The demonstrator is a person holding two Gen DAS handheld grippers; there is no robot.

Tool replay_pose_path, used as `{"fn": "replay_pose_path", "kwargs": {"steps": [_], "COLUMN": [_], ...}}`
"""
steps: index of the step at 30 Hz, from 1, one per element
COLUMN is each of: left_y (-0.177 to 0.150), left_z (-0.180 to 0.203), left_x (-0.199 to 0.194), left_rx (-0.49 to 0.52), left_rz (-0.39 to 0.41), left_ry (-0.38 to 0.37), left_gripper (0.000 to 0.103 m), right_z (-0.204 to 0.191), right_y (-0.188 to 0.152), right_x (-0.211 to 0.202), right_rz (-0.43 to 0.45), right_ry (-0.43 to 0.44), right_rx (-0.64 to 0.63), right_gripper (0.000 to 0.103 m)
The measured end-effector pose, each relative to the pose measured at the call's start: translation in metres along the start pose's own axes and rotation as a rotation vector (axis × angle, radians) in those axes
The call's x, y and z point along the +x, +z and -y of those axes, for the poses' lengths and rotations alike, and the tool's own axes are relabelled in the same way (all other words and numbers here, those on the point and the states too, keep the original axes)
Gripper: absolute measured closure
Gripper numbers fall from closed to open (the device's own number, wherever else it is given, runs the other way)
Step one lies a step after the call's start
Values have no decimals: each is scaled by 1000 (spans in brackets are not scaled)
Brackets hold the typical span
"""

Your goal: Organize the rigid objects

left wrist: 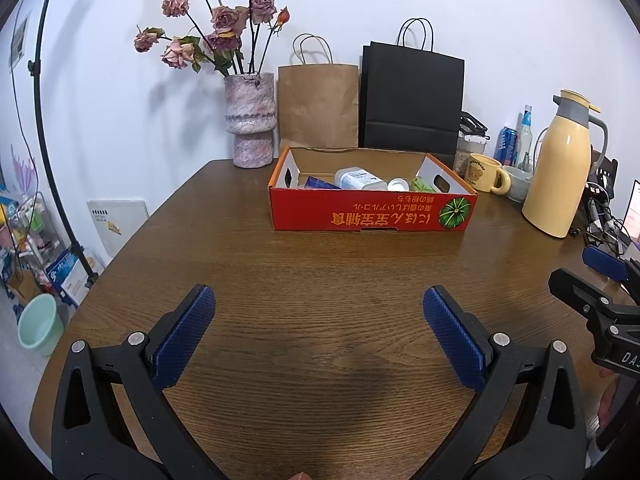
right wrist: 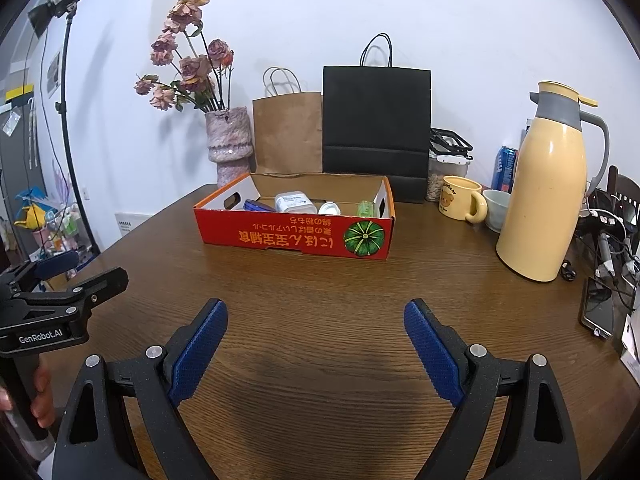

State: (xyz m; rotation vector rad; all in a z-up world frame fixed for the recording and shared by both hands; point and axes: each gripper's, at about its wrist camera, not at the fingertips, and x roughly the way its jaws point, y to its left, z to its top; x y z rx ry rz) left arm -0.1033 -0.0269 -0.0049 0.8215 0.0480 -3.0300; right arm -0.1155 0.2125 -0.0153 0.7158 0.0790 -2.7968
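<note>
A red cardboard box (left wrist: 372,216) (right wrist: 294,236) with a green pumpkin print stands at the far middle of the wooden table (left wrist: 320,280) (right wrist: 320,280). Inside lie a white bottle (left wrist: 358,179) (right wrist: 294,202), a blue item (left wrist: 320,183) (right wrist: 258,205), a white cap (left wrist: 397,185) (right wrist: 331,208) and a green item (left wrist: 424,185) (right wrist: 365,208). My left gripper (left wrist: 319,312) is open and empty above the bare table, well short of the box. My right gripper (right wrist: 316,320) is open and empty too. Each gripper shows at the edge of the other's view.
Behind the box stand a pink vase of dried roses (left wrist: 250,120) (right wrist: 230,144), a brown paper bag (left wrist: 318,104) (right wrist: 288,132) and a black paper bag (left wrist: 412,100) (right wrist: 376,120). At right are a yellow mug (left wrist: 482,172) (right wrist: 460,198), a white bowl (right wrist: 496,208), a yellow thermos jug (left wrist: 560,168) (right wrist: 544,188), a phone (right wrist: 598,312) and cables.
</note>
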Motion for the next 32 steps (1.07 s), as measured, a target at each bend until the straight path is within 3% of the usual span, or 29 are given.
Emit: {"fn": "replay_pose_path", "kwargs": {"steps": [32], "left_y": [-2], "left_z": [1], "left_x": [1], "left_rx": [5], "left_rz": [-3], "left_ry": [-16], "left_gripper": [0], "right_z": [-2], "right_y": [0], "right_x": [0], "right_rz": [-1], "right_ry": [1], "right_rx": [0], "right_gripper": [9]}}
